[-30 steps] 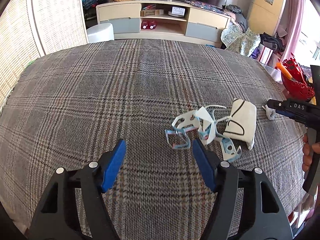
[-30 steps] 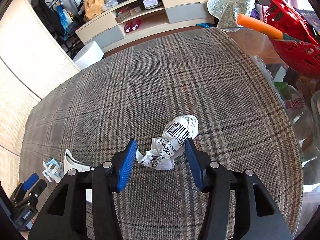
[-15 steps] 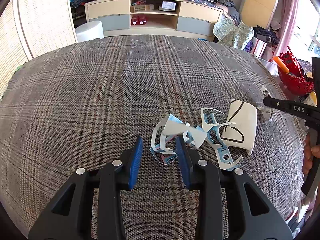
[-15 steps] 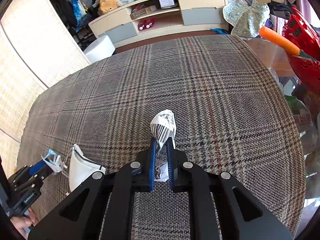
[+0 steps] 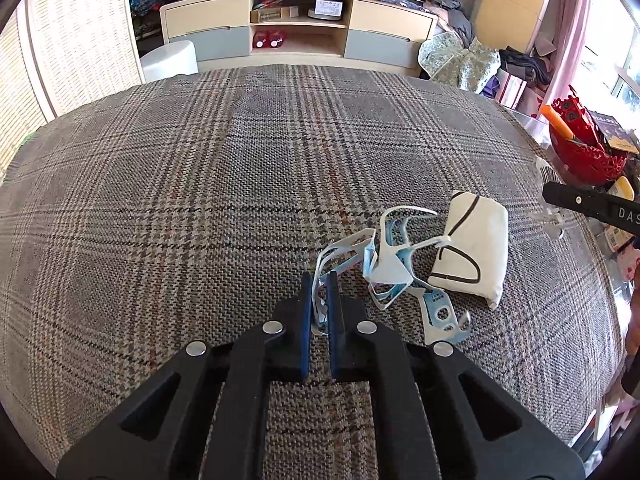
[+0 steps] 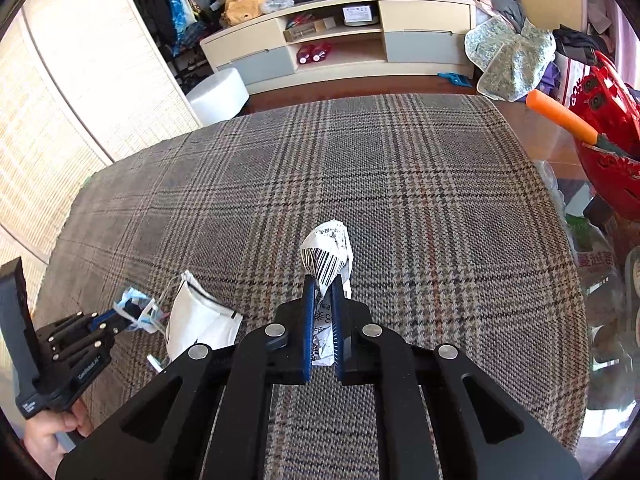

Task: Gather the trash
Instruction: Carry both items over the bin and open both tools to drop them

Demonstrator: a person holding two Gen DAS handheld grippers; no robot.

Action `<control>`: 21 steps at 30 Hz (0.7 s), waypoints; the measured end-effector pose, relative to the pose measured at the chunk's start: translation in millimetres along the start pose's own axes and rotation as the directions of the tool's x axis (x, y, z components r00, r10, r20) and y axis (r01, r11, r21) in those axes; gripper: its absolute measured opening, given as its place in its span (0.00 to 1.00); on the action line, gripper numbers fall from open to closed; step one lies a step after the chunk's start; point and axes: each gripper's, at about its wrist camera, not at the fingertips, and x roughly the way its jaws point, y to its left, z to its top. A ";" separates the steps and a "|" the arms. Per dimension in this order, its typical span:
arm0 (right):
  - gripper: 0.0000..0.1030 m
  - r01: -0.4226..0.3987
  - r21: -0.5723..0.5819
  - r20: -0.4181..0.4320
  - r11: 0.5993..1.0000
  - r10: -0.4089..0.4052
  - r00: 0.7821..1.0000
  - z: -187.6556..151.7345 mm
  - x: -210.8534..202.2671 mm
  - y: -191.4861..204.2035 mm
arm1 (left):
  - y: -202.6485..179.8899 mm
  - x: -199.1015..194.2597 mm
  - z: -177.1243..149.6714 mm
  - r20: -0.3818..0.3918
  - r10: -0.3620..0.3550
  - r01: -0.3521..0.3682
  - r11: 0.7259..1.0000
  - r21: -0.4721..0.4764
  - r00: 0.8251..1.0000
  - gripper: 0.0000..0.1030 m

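Observation:
My left gripper (image 5: pixel 319 285) is shut on a tangle of blue and white plastic packaging strips (image 5: pixel 382 258) that lies on the plaid cloth (image 5: pixel 200 184). A folded white bag with dark trim (image 5: pixel 470 250) lies just right of the strips. My right gripper (image 6: pixel 322 285) is shut on a crumpled white receipt with a barcode (image 6: pixel 326 256) and holds it above the cloth. In the right wrist view the left gripper (image 6: pixel 120 314), the strips (image 6: pixel 138 308) and the white bag (image 6: pixel 196 316) show at lower left.
A red basket (image 5: pixel 580 148) with an orange-handled tool (image 6: pixel 560 118) stands off the cloth's right edge among bottles. A clear plastic scrap (image 5: pixel 548 220) lies by that edge. A low cabinet (image 5: pixel 300 36) and a white stool (image 5: pixel 170 60) stand beyond the far edge.
Both grippers went from open to shut: the left closed on the plastic strips, the right closed on the crumpled receipt and lifted it off the cloth.

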 end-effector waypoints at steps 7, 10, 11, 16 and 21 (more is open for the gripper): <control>0.08 0.010 -0.026 0.016 1.000 -0.009 1.000 -21.2 -44.8 10.7 | -8.8 -48.4 -23.8 0.021 0.009 -0.009 1.000 -0.009 1.000 0.03; 0.08 0.012 -0.043 0.028 0.999 -0.011 1.000 -38.3 -71.4 19.4 | -18.6 -73.0 -40.5 0.036 0.014 -0.015 1.000 0.011 0.999 0.03; 0.08 0.007 -0.044 0.031 0.999 -0.005 1.000 -46.8 -82.6 22.0 | -25.0 -84.9 -49.2 0.039 0.015 -0.016 1.000 0.020 0.999 0.03; 0.08 -0.016 -0.042 0.034 0.999 0.018 0.999 -88.1 -126.7 28.5 | -53.9 -133.9 -88.5 0.057 0.003 -0.006 0.999 0.047 0.998 0.03; 0.08 -0.031 -0.028 0.041 0.999 0.032 0.999 -135.1 -166.2 32.7 | -76.4 -178.8 -128.1 0.086 -0.018 0.014 0.999 0.046 0.996 0.03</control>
